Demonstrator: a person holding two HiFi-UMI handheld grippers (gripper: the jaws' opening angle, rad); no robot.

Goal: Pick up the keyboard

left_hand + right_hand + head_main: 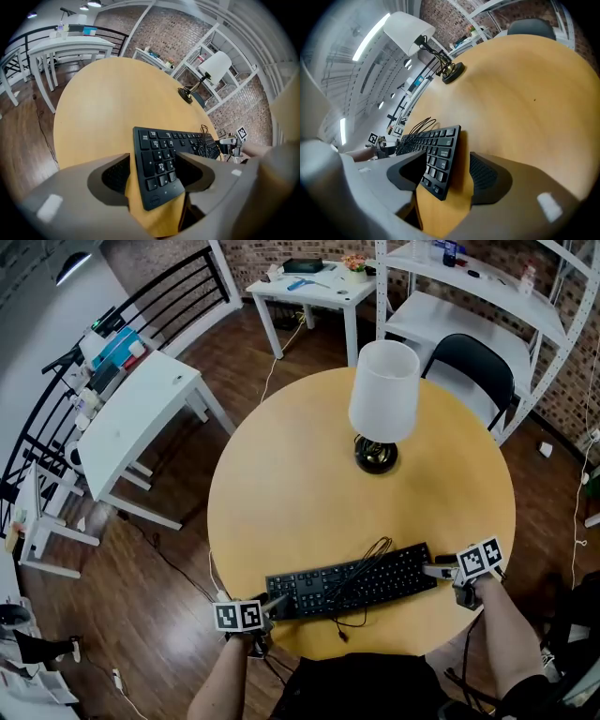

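The fingers (110, 176) of the left gripper (270, 604) are spread apart and nothing is clamped by them. The left end of the keyboard (352, 582) is seen between them, and a strip of bare table top is left showing between the keyboard's edge and one finger. The fingers (487, 176) of the right gripper (437, 570) are likewise held released, with the keyboard's right end set between them and bare wood visible beside it. Whether the other finger of either gripper touches the keys cannot be told. The black keyboard is laid flat on the round wooden table (291, 484), close to its near edge, with its length running left to right and its right end slightly farther away. A black cable (364, 563) is looped over the keys right of the middle and is trailed off the near side of the keyboard. A lamp (384, 390) with a white shade and a dark round base is stood on the far half of the table, well apart from the keyboard. A black chair (473, 367) is placed at the table's far right edge, before a white shelf unit (487, 301). A white side table (141, 418) is set to the left on the dark wooden floor (159, 577).
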